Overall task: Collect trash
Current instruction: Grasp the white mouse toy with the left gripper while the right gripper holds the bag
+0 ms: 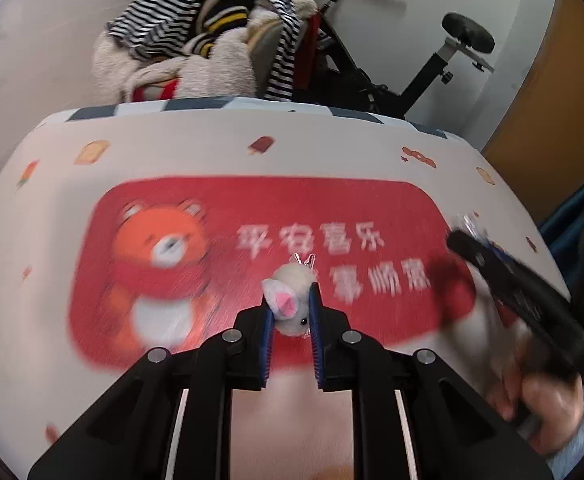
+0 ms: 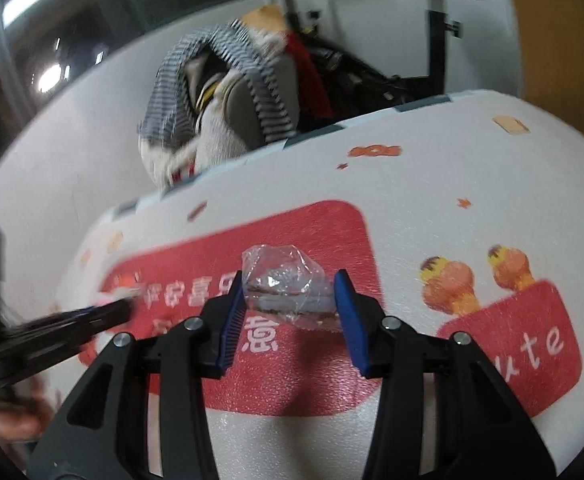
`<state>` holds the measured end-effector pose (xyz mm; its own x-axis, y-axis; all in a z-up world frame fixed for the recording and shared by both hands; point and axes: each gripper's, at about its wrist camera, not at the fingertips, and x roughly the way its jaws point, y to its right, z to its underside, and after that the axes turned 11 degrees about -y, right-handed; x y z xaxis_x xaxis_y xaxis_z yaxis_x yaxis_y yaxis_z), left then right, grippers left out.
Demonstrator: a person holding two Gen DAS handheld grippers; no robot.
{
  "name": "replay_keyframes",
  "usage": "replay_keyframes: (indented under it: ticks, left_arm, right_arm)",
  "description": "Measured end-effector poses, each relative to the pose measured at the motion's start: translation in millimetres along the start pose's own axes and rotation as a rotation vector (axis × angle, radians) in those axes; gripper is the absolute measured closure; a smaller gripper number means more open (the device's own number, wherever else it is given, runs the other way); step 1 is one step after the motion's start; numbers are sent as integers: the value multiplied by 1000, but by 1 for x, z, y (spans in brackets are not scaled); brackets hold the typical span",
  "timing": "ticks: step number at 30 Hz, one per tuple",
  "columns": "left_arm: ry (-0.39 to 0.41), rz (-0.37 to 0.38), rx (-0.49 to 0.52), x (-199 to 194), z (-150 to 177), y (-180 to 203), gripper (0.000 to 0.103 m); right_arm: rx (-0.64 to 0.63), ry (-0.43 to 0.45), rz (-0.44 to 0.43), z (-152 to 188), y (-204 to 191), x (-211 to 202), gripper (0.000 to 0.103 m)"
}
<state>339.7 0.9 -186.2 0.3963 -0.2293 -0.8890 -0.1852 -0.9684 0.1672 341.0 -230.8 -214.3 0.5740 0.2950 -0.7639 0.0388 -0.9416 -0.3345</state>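
Left gripper: while clamped on the plush mouse toy (image 1: 292,302), left gripper (image 1: 292,320) has both blue pads pressed into the toy's sides — jaws drawn close together.
Toy's place: between the pads and poking out past the fingertips, pink ear to the left pad, metal clip at the far end; long axis roughly along the fingers, pointing ahead and away.
Right gripper: right gripper (image 2: 289,308) with jaws standing moderately apart, a crumpled clear wrapper (image 2: 287,284) between the pads; touching the right pad, close against or touching the left one — looks clamped, though not certain on the left side.
Wrapper's place: straight ahead between the fingertips, bulging forward beyond them, wider across the jaws than along them.
Surface: table mat (image 1: 372,152) below both tools, red printed panel under the fingertips; blurred, so contact between toy and mat cannot be told.
Relation that counts: each piece already lies inside its own tool's jaws, so no reach left — nearer hand for the toy is the left, for the wrapper the right.
Missing: no bin or bag visible ahead of either tool.
Judged next: likely carrying both away to wherever trash is gathered.
Risk: thin film may slip from a loose hold.
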Motion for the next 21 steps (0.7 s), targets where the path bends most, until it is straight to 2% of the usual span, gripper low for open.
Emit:
replay_keyframes:
  ticks: [9, 13, 21]
  left_arm:
    - [30, 9, -29, -71, 71, -15, 87]
    - [74, 21, -21, -103, 100, -8, 87]
    - [114, 71, 15, -140, 150, 16, 87]
  right_arm:
    - [-130, 21, -27, 15, -32, -50, 57]
    - [-154, 27, -40, 35, -35, -85, 57]
    - [-180, 34, -58, 83, -33, -141, 57]
